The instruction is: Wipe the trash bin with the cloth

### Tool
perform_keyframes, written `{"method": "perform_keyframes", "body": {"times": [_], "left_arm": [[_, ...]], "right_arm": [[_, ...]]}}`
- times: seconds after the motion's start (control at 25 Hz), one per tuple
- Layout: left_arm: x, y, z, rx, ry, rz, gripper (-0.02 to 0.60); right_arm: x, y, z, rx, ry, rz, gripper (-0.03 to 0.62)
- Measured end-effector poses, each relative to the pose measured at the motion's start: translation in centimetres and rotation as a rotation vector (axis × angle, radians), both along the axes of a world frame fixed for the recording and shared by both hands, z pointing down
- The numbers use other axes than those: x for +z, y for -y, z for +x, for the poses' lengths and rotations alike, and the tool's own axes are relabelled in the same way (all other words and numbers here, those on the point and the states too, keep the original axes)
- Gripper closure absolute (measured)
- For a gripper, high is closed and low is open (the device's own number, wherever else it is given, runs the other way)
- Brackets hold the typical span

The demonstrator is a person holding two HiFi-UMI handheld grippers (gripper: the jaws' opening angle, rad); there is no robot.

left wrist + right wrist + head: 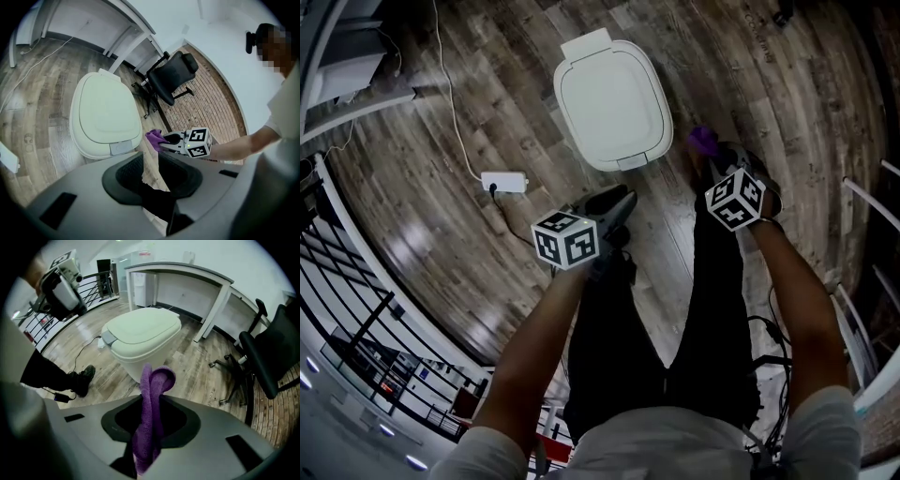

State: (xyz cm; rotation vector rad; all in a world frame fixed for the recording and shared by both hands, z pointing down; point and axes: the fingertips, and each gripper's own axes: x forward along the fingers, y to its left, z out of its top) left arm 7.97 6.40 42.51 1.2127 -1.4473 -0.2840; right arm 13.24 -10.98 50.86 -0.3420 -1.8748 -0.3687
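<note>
The cloth (159, 378) was held clamped between the jaws of the right gripper (152, 401), with its looped end standing up past the jaw tips, near the bin (140, 336) but apart from it. The bin was seen on the floor (422, 216), lid shut, just ahead of both grippers. The jaws of the left gripper (150, 161) were set narrowly apart, with nothing gripped between them.

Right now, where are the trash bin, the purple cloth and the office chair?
trash bin (611, 98), head view, middle of the closed lid.
purple cloth (150, 413), right gripper view, middle of the twisted strip.
office chair (174, 75), left gripper view, its black padding.
</note>
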Motion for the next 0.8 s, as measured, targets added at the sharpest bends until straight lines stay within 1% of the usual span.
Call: {"method": "perform_keyframes", "body": {"times": [0.08,0.2,0.48,0.8], "left_arm": [[-0.1,-0.4,-0.1,0.006,0.001,0.003,0.48],[-0.2,-1.1,-0.2,0.011,0.0,0.008,0.48],[-0.4,-2.5,-0.5,-0.019,-0.013,0.031,0.48],[-0.1,-5.0,-1.4,-0.078,-0.017,0.039,0.48]], "right_arm": [[-0.4,-0.4,-0.7,0.048,0.026,0.004,0.494],[-0.5,-2.5,-1.5,0.066,0.038,-0.013,0.494],[-0.2,-8.9,-2.2,-0.006,0.012,-0.071,0.494],[0.1,-11.5,-2.4,-0.042,-0.014,-0.065,0.494]]}}
